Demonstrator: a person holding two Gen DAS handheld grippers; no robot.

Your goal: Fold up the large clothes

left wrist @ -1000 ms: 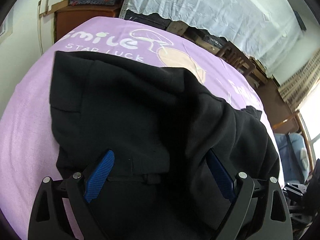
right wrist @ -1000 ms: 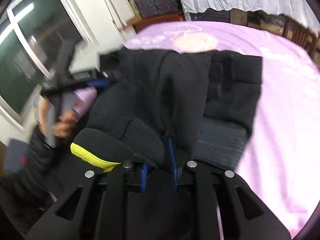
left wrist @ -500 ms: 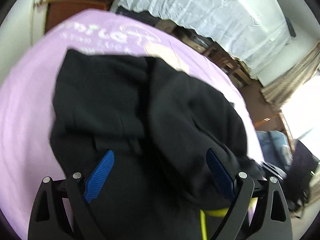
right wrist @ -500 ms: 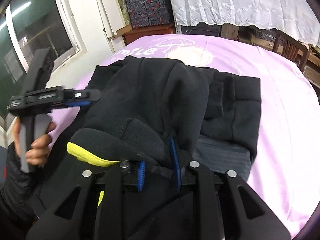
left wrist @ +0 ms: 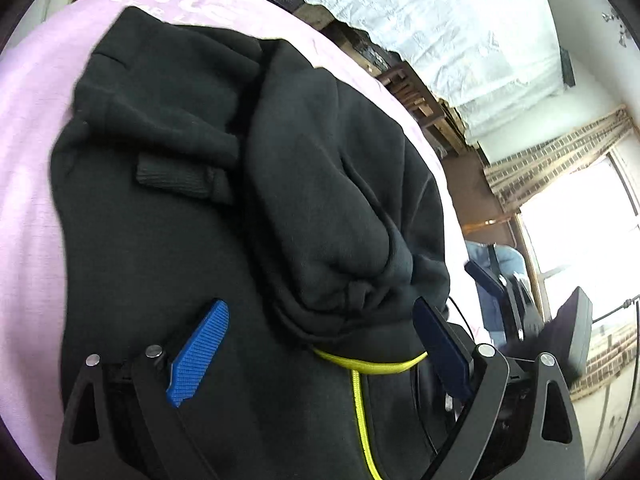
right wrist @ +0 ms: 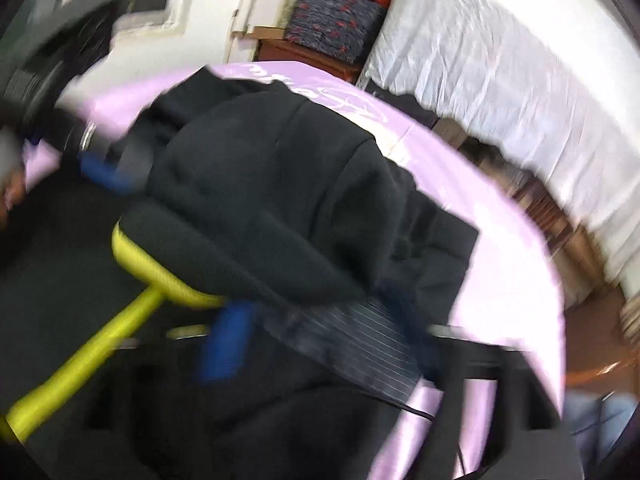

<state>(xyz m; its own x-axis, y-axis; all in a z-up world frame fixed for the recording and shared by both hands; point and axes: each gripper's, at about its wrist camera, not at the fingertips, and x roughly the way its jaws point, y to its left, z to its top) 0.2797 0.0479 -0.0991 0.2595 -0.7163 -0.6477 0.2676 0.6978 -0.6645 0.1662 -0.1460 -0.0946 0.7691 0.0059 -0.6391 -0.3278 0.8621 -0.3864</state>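
A large black hooded garment (left wrist: 248,184) with yellow-green zip trim (left wrist: 362,364) lies bunched on the lilac sheet (left wrist: 28,128). My left gripper (left wrist: 320,344) is open and empty, its blue pads either side of the rolled hood. The right wrist view is blurred. There the garment (right wrist: 280,200) and its yellow trim (right wrist: 160,280) fill the middle. My right gripper (right wrist: 316,336) has one blue pad (right wrist: 226,340) left of the ribbed hem (right wrist: 352,340) and its jaws stand wide apart, with no cloth pinched. The other gripper's blue pad (right wrist: 102,174) shows at the left.
White lace curtain (left wrist: 420,20) and wooden furniture (left wrist: 412,92) stand behind the bed. A bright window (left wrist: 580,232) and blue chair (left wrist: 496,280) are at the right. Stacked patterned boxes (right wrist: 332,28) sit on a cabinet by a white wall.
My right gripper has opened and let go of the black cloth, and it swings fast. My left gripper has moved right along the garment, so the hood and yellow zip now lie between its pads.
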